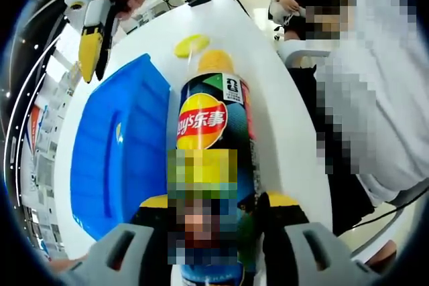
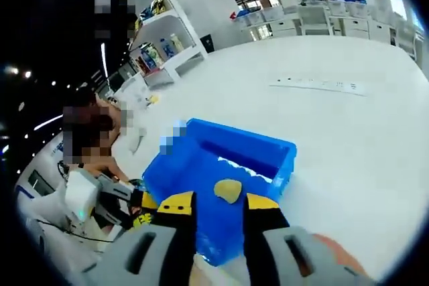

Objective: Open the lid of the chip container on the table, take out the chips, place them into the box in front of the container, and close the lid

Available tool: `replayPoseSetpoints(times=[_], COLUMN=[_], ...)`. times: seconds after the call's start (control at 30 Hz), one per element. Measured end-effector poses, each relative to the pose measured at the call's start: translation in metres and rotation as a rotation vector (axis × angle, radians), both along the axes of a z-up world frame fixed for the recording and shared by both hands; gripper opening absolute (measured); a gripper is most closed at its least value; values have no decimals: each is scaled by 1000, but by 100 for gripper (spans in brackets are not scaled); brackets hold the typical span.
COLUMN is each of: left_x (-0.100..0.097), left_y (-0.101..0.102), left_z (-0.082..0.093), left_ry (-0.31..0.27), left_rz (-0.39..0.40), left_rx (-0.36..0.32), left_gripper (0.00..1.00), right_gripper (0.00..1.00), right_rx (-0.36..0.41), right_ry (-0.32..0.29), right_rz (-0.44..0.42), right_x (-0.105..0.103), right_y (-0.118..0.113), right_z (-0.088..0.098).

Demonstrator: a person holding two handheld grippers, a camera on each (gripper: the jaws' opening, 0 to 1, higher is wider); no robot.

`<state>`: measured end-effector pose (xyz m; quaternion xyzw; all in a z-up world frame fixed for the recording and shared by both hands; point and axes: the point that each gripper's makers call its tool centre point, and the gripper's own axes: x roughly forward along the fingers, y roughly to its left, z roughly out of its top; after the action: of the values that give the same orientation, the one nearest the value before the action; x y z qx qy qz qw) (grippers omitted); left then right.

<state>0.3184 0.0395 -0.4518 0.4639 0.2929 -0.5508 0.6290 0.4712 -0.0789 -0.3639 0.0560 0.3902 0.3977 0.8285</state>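
Left gripper [image 1: 214,216]: its jaws are clamped on the lower body of the tall dark-blue chip container with a red and yellow logo [image 1: 213,145], one jaw on each side, which steadies the tube so the other hand can work.
Chip container: it lies along the left gripper view with its open mouth pointing away; a stack of yellow chips [image 1: 216,61] shows at the mouth, so the lid is already off.
Lid: the round yellow plastic lid [image 1: 192,45] lies flat on the white table [image 1: 281,132] just beyond the container's mouth, parked within easy reach for closing later.
Box: the blue plastic box [image 1: 120,152] sits just beside the container, close enough for short transfers.
Right gripper [image 2: 221,216]: its jaws stand a little apart over the box; a single curved yellow chip [image 2: 228,190] lies between the tips. I cannot tell whether the tips touch it or it already rests in the box.
Step, as I judge it: moving chips into the box, with more left in the tube and the lid not yet replaced.
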Motion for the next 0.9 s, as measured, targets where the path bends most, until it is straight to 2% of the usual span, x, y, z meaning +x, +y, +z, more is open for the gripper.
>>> replayPoseSetpoints(times=[0.23,0.33,0.4,0.5,0.67,0.77,0.9], left_x=[0,0,0,0,1,1,1], left_y=[0,-1,-1,-1,-1,-1,-1], left_z=[0,0,0,0,0,0,0], left_ry=[-1,-1,0,-1,1,2,-1], left_rz=[0,1,0,0,-1,-1,-1], left_rx=[-3,-4,-5,-8,-6,-3,-8], left_gripper=[51,51,51,51,51,51,51], right_gripper=[28,28,28,29,29,29,26], right_rx=[-6,0,10,48,102,106,152], right_ry=[-27,-80,-92,-150,-123,-189,-222], right_rz=[6,15,23,77,83,172,257], right_x=[-19,-28,-36,-49,-69,-84,-101], right_y=[-29,-44,-51,-61,-80,-85,-87], right_z=[8,15,15,17,0,-9,-17])
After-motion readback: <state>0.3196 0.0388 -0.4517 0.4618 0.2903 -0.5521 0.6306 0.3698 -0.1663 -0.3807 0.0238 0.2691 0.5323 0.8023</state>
